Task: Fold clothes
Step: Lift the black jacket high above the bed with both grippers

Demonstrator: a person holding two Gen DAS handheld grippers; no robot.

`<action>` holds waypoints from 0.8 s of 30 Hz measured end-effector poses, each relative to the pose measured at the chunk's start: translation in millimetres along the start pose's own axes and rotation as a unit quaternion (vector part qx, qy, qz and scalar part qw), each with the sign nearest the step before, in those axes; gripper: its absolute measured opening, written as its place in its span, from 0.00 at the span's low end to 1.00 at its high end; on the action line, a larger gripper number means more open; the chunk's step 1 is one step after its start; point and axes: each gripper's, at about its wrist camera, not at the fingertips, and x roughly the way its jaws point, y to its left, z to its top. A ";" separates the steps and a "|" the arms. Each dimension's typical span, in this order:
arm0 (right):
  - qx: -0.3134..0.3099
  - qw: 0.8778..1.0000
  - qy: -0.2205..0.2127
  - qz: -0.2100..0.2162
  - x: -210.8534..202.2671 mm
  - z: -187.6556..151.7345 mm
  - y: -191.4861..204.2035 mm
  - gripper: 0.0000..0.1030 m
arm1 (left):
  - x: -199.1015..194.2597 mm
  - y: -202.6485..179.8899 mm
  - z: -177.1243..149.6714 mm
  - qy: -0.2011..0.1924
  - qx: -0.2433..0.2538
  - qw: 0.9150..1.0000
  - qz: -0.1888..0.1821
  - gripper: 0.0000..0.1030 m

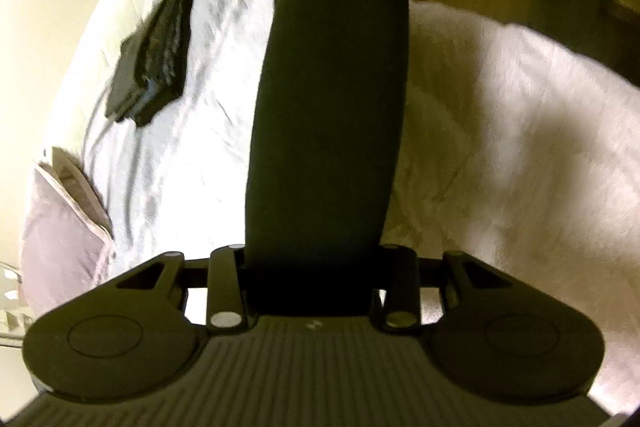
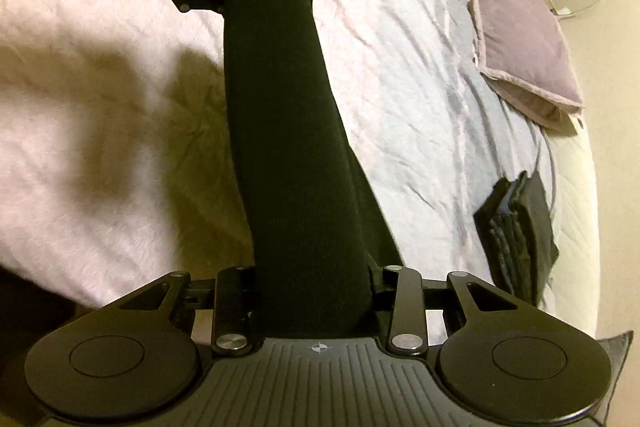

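Between the left gripper (image 1: 316,291) and the right gripper (image 2: 316,307): one long black garment (image 2: 280,115), fine ribbed knit, stretched taut as a narrow band above the bed (image 2: 400,67). Each set of jaws partly closed, clamped on one end of the band; fingertips hidden under the cloth. Matte black ribbed gripper bodies, round discs at both sides, bright metal rivets; small crosshair mark near the right one's front edge, no readable writing. Below: fluffy white blanket (image 2: 80,107) on the left, creased pale sheet beyond. Far right on the sheet: stack of folded dark clothes (image 2: 516,227), well apart from the held band. Farther off, a mauve velvety cushion (image 2: 524,47) with piped edges.
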 end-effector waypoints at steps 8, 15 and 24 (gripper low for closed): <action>0.021 0.999 0.007 -0.026 -69.7 -12.5 -15.7 0.35 | -52.9 17.4 41.5 -0.017 0.017 0.999 0.026 0.33; 0.033 0.997 -0.004 -0.063 -105.8 -43.3 -47.7 0.35 | -71.9 46.8 89.9 -0.018 0.040 0.997 0.056 0.33; 0.050 0.995 -0.017 -0.080 -110.6 -114.3 -119.9 0.35 | -48.9 94.8 179.1 -0.010 0.054 0.996 0.072 0.33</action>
